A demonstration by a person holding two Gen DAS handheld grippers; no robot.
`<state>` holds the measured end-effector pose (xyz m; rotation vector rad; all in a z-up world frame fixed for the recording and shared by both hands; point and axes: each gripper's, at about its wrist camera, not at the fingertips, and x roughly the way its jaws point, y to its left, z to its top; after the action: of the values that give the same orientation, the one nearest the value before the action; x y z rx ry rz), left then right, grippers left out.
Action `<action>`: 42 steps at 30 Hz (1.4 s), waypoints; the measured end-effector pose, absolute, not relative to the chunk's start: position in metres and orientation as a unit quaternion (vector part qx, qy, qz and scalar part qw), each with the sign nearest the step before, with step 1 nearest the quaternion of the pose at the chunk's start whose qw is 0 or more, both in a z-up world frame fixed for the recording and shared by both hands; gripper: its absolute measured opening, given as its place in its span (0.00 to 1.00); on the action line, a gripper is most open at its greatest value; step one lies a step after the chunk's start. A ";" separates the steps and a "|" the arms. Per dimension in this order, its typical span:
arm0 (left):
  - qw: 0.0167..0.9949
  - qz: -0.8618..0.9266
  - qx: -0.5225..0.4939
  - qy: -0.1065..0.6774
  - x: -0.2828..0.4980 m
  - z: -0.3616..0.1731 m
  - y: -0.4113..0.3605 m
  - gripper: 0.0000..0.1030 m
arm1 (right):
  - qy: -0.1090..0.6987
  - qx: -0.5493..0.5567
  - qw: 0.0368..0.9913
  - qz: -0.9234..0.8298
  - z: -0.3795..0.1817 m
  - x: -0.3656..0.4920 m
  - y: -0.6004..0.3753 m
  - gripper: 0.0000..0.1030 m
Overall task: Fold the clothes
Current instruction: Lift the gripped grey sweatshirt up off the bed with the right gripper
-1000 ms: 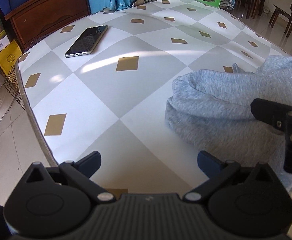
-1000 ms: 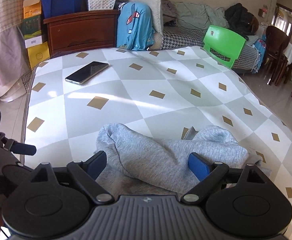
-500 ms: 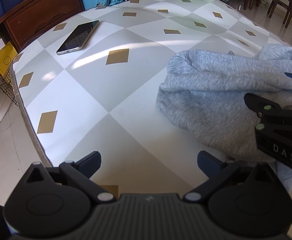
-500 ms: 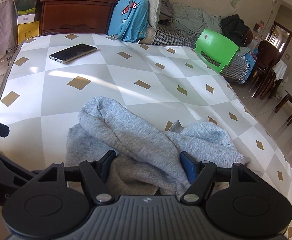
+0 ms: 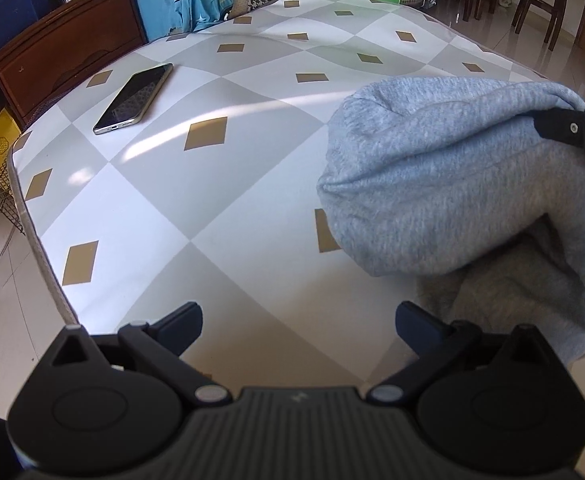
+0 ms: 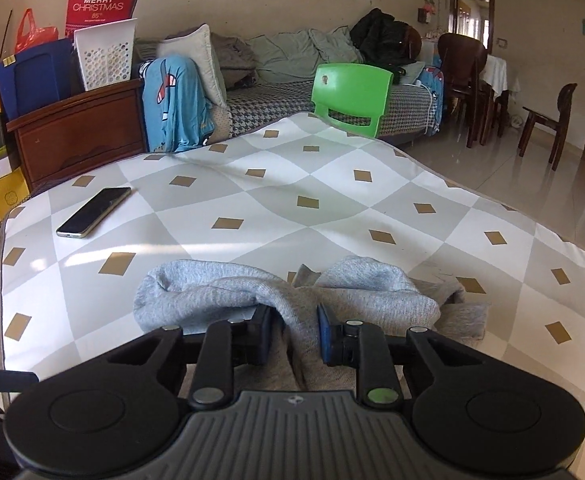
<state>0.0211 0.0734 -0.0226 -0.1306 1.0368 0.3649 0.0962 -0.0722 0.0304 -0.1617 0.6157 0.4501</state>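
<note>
A crumpled light grey sweatshirt lies near the front of the checkered table. My right gripper has its jaws closing on a bunched fold of the grey fabric, with both pads pressing the cloth. In the left wrist view the same sweatshirt hangs lifted at the right, with the right gripper's black finger at its upper right edge. My left gripper stands open over the bare tabletop near the front edge, left of the garment, with nothing between its fingers.
A dark phone lies on the table's far left. Behind the table stand a wooden cabinet, a sofa with bedding and a blue garment, and a green chair. Dining chairs stand at the right.
The right gripper's jaws have narrowed from wide open onto a fold of the sweatshirt and lifted it. The left gripper shifted slightly over the table and stayed open.
</note>
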 end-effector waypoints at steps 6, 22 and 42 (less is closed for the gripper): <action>0.854 0.160 -0.058 0.491 0.023 -0.021 0.064 1.00 | 0.321 0.005 0.937 0.136 0.041 0.111 -0.125 0.18; 0.869 0.090 -0.026 0.485 0.030 -0.022 0.012 1.00 | 0.418 0.111 0.901 -0.021 0.028 0.114 -0.245 0.31; 0.878 0.039 0.008 0.478 0.035 -0.036 -0.030 1.00 | 0.415 0.067 0.891 0.170 0.046 0.063 -0.238 0.66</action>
<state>0.0350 -0.0302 -0.0364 0.0176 0.9962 0.0805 0.0633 -0.2377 0.0463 0.1391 0.8611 0.3520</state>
